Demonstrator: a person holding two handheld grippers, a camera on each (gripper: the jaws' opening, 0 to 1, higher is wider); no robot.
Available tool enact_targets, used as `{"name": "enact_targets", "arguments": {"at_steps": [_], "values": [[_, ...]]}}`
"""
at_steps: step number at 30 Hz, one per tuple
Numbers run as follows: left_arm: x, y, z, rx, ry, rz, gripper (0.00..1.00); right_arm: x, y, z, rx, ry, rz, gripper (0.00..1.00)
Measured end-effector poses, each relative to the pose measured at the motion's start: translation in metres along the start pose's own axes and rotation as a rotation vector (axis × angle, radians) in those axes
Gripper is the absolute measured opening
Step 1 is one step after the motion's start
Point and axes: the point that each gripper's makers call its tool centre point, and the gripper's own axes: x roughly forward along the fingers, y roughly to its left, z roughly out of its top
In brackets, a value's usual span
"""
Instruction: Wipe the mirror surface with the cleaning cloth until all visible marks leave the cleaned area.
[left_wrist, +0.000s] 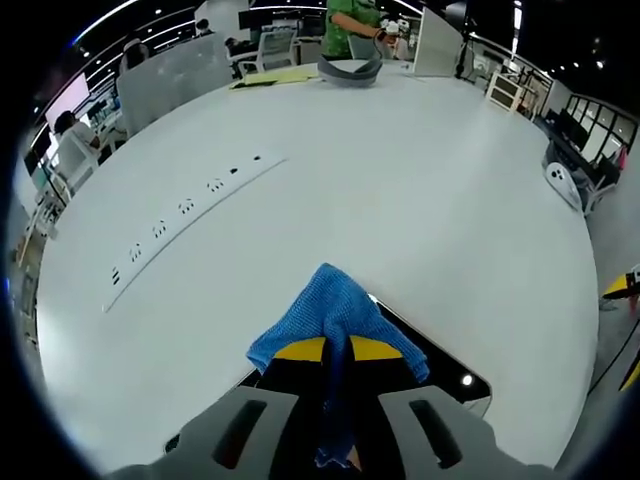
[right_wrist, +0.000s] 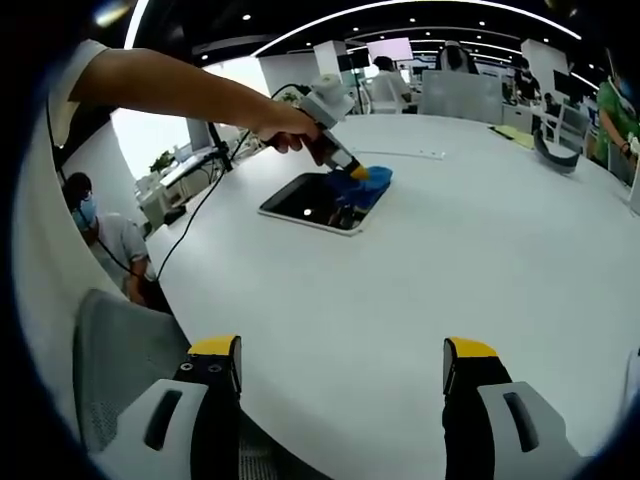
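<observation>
Left gripper (right_wrist: 357, 172) pressing blue cloth (left_wrist: 335, 315) onto the mirror (right_wrist: 318, 204).
Its jaws are clamped on the cloth; right gripper (right_wrist: 341, 372) hangs wide open, holding nothing, above the white table (right_wrist: 480, 260).

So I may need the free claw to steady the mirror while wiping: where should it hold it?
Probably the near long edge of the mirror, approached from the right claw side. It lies flat on the table, so only the thin rim is grippable, and the cloth covers the far end.
</observation>
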Motion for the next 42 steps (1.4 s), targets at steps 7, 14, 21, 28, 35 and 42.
{"name": "enact_targets", "arguments": {"at_steps": [7, 14, 21, 28, 35, 42], "values": [[-0.001, -0.002, -0.002, -0.002, -0.002, -0.001, 0.05, 0.000, 0.001, 0.002, -0.001, -0.003, 0.002, 0.82], [-0.002, -0.004, -0.004, -0.002, -0.005, -0.002, 0.05, -0.001, 0.002, 0.001, -0.004, -0.001, 0.003, 0.82], [-0.003, -0.006, -0.006, -0.002, -0.003, -0.005, 0.05, -0.002, 0.002, 0.001, -0.009, -0.001, 0.003, 0.82], [-0.004, -0.009, -0.008, -0.004, 0.001, -0.005, 0.05, -0.002, 0.003, 0.000, -0.009, 0.001, 0.003, 0.82], [-0.006, -0.012, -0.011, -0.003, 0.001, -0.012, 0.05, -0.002, 0.005, 0.001, -0.011, -0.001, 0.006, 0.81], [-0.008, -0.016, -0.015, -0.005, 0.001, -0.020, 0.05, -0.002, 0.007, 0.000, -0.015, 0.002, 0.009, 0.81]]}}
